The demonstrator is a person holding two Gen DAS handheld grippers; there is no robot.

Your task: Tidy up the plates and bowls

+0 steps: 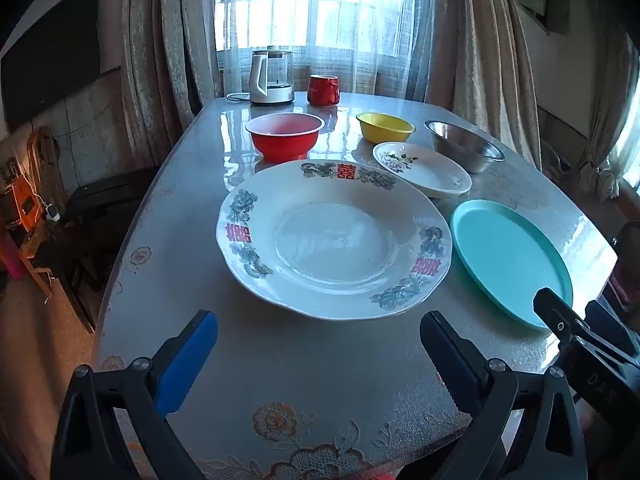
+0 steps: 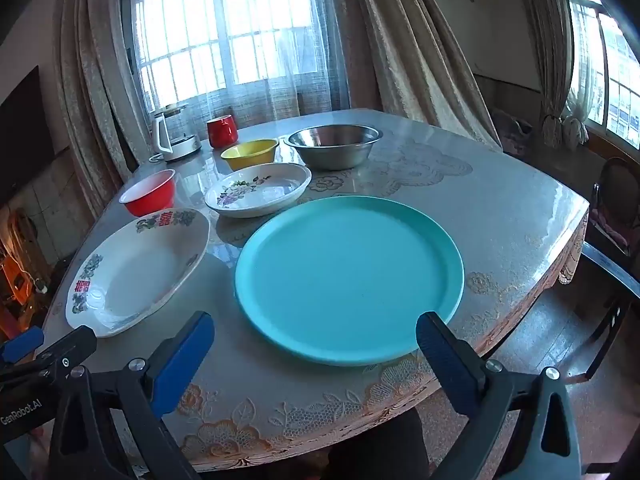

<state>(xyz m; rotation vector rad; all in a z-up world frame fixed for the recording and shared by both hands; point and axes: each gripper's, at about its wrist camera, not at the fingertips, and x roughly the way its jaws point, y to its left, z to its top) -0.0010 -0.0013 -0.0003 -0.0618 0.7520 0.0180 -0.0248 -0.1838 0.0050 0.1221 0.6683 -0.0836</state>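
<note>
Nearby, a kettle (image 1: 272, 76) and red mug (image 1: 322, 89) stand beyond the bowls (image 1: 285, 136).

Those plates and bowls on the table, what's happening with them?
A person holds a gripper in each hand, both open and empty. The left gripper faces the large white patterned plate; the right gripper faces the turquoise plate. Nothing is stacked yet: the red bowl, yellow bowl, steel bowl and small floral plate sit apart.
</note>
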